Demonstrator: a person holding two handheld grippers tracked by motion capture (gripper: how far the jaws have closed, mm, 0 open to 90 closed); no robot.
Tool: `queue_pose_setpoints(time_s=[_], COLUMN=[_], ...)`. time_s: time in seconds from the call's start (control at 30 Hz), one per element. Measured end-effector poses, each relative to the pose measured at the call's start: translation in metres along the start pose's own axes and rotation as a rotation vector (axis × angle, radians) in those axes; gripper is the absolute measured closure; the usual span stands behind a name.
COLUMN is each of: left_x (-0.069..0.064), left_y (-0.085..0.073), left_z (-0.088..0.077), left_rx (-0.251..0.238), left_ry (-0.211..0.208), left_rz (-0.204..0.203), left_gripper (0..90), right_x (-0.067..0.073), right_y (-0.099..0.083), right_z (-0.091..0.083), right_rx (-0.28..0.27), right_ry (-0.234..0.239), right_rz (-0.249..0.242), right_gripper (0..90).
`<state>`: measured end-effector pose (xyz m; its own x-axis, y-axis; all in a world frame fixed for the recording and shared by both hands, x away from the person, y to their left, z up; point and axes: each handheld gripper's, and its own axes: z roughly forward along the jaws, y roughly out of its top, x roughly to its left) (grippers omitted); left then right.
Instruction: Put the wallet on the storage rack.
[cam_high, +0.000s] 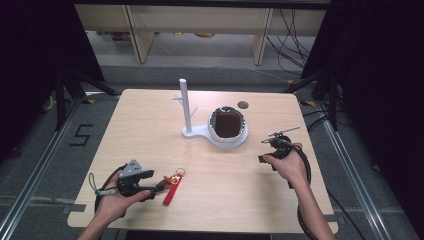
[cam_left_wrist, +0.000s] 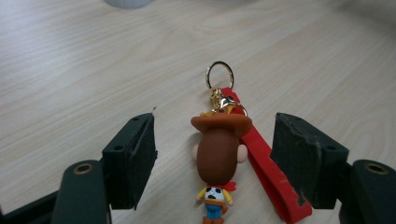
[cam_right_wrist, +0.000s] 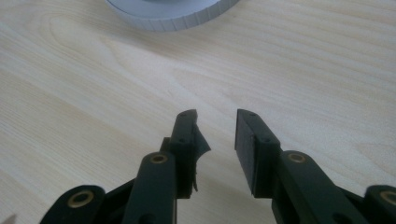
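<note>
Now left tongs (cam_left_wrist: 215, 154) gape around the keychain (cam_left_wrist: 218, 154) lying on the table (cam_high: 225, 175); close squarely on the figure's head. Right tongs (cam_right_wrist: 218, 135) narrowly apart, empty.

Both forearms are bare; each hand carries a black gripper (cam_high: 159, 185) with brass-ringed jaw screws, a looping black cable and, on the left, a grey three-cornered plate

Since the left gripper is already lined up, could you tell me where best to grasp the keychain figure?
Grip the figure across its brown head, just below the hat brim, closing from both sides. It lies flat between the open pads of the left gripper; the head is its widest part. Avoid pinching the red strap alongside.
</note>
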<state>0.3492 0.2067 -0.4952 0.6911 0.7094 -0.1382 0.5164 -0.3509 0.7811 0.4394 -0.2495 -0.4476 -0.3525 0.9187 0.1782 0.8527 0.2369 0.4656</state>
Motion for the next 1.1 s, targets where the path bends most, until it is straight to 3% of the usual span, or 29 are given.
queue_pose_setpoints(time_s=[0.03,0.1,0.2,0.27,0.37,0.43,0.5,0.63,0.67,0.73,0.77,0.8,0.93,1.0,1.1], left_x=[-0.001,0.000,0.001,0.000,0.000,-0.001,-0.001,0.001,-0.001,0.000,0.000,0.000,0.000,0.000,-0.001], left_y=[0.002,0.004,0.007,0.008,0.011,0.015,0.019,0.028,0.029,0.031,0.031,0.032,0.033,0.034,0.036], left_z=[0.003,0.005,0.010,0.013,0.015,0.015,0.016,0.017,0.019,0.020,0.021,0.022,0.025,0.027,0.029], left_rx=[0.007,0.057,0.119,0.145,0.218,0.248,0.268,0.354,0.356,0.382,0.389,0.400,0.427,0.439,0.452], left_ry=[-0.010,-0.007,-0.016,-0.020,-0.026,-0.024,-0.040,-0.053,-0.053,-0.056,-0.057,-0.058,-0.057,-0.058,-0.065], left_rz=[-0.012,0.019,0.045,0.052,0.096,0.107,0.119,0.190,0.175,0.192,0.190,0.187,0.183,0.182,0.175], left_gripper=[30.5,31.5,32.5,33.5,34.7,35.3,35.4,35.6,35.7,35.9,35.9,36.2,36.7,37.1,38.2], right_x=[0.000,0.000,-0.003,-0.003,-0.001,-0.002,0.003,0.002,0.000,-0.001,0.001,-0.001,-0.003,0.000,-0.004], right_y=[0.000,0.001,0.000,0.000,0.000,-0.002,-0.002,-0.003,-0.003,-0.004,-0.004,-0.004,-0.005,-0.005,-0.006], right_z=[0.000,0.000,0.001,0.002,0.004,0.005,0.004,0.005,0.006,0.007,0.005,0.006,0.005,0.004,0.004], right_rx=[0.003,0.014,-0.009,0.001,0.018,0.010,0.026,0.016,0.011,0.008,0.038,0.020,0.009,0.034,0.013], right_ry=[-0.002,-0.002,0.018,0.018,0.016,0.028,0.035,0.029,0.035,0.035,0.021,0.030,0.036,0.023,0.043], right_rz=[0.002,0.030,-0.028,-0.017,0.005,-0.032,0.015,0.001,-0.011,-0.023,0.024,0.001,-0.010,0.040,-0.008], right_gripper=[68.8,68.2,67.3,67.2,67.2,67.1,66.9,66.5,66.5,66.4,66.3,66.3,65.8,65.8,65.7])
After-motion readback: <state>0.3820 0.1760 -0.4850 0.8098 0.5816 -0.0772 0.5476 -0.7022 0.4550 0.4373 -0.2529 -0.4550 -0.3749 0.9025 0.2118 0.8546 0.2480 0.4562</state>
